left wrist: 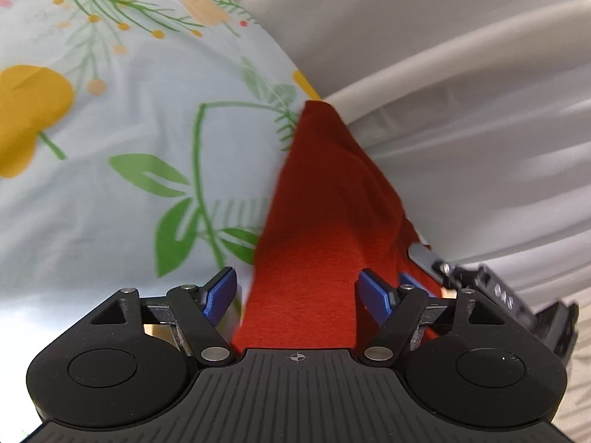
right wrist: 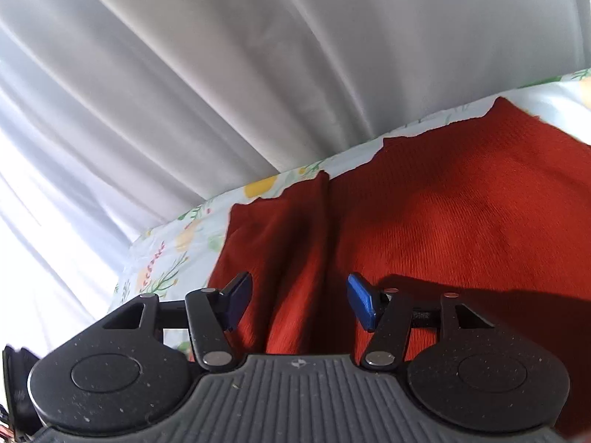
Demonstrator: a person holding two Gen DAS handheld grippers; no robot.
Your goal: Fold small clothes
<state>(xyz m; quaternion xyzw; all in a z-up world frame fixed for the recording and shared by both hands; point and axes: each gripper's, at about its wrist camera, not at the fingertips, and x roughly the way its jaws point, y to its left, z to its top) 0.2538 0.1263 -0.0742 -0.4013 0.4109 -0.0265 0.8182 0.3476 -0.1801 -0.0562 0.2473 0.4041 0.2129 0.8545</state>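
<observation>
A red knit garment lies on a pale floral sheet. In the left wrist view a narrow ridge of it runs up between the blue pads of my left gripper, which is open around it. In the right wrist view the same garment spreads wide, with a fold line in the middle. My right gripper is open, its blue pads apart just above the cloth near the fold.
Pale grey curtain folds hang behind the edge of the floral sheet. The other gripper's black body shows at the lower right of the left wrist view, close beside the red garment.
</observation>
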